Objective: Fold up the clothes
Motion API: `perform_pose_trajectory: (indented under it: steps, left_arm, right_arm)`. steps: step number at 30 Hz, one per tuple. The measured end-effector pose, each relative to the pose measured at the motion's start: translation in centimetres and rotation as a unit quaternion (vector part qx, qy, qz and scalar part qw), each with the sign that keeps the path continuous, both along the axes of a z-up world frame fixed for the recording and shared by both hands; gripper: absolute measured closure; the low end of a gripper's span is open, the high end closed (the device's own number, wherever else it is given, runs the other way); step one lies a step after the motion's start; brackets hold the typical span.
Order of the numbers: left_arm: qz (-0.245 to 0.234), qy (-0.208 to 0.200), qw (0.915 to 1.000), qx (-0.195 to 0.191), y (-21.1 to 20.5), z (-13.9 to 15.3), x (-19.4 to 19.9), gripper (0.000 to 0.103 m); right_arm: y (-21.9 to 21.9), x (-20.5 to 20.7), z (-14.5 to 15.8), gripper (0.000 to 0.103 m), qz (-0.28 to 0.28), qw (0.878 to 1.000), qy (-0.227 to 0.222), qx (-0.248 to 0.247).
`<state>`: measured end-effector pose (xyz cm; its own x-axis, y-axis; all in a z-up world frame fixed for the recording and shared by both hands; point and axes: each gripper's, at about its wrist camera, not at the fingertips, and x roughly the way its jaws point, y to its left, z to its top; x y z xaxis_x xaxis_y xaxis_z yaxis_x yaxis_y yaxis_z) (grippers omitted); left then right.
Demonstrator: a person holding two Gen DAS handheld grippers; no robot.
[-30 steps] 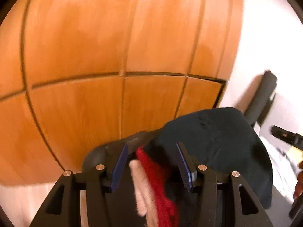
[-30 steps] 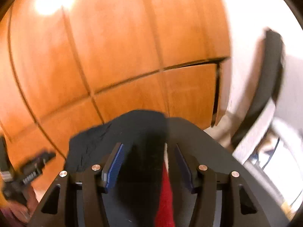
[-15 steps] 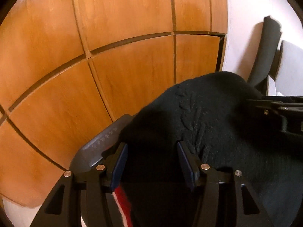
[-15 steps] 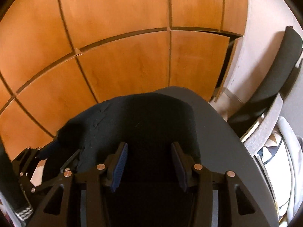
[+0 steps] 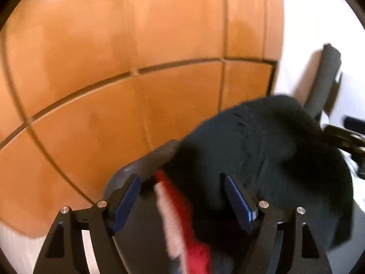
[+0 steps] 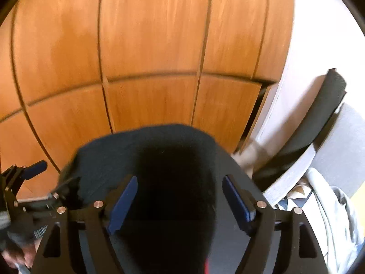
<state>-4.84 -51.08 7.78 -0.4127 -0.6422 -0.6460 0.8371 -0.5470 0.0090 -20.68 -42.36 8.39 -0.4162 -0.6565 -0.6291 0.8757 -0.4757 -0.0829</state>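
We see both the left gripper (image 5: 182, 196) and right gripper (image 6: 180, 196) spread apart over the blurred black sweater (image 5: 262, 150), whose lower part is cut off.

home bedroom | wooden wardrobe doors (image 6: 150, 52) | clothes pile (image 6: 330, 207)

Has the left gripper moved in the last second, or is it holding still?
Yes. The left gripper swung: the wooden wall panels' seam sat higher half a second ago and is lower again now.
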Motion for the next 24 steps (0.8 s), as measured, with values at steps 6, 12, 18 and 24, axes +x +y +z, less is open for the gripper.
perform_pose_trajectory:
  steps: [6,12,18,24]
  left_arm:
    - [0.039,0.037,0.9985,-0.007,5.6,-1.1,7.0,0.01]
    - [0.013,0.017,0.9991,0.035,12.2,-6.3,8.0,0.008]
    - [-0.018,-0.038,0.9977,0.053,16.6,-9.8,7.3,0.008]
    - [-0.015,-0.039,0.9986,0.032,19.6,-9.8,8.3,0.008]
  right_arm:
    - [8.9,3.9,-4.1,0.023,-0.037,0.998,-0.039,-0.018]
    - [13.8,8.0,-10.5,0.023,-0.076,0.995,-0.062,0.0]
    - [16.6,10.1,-13.4,0.022,-0.104,0.991,-0.08,-0.002]
    - [17.9,11.1,-14.9,0.022,-0.121,0.99,-0.066,-0.009]
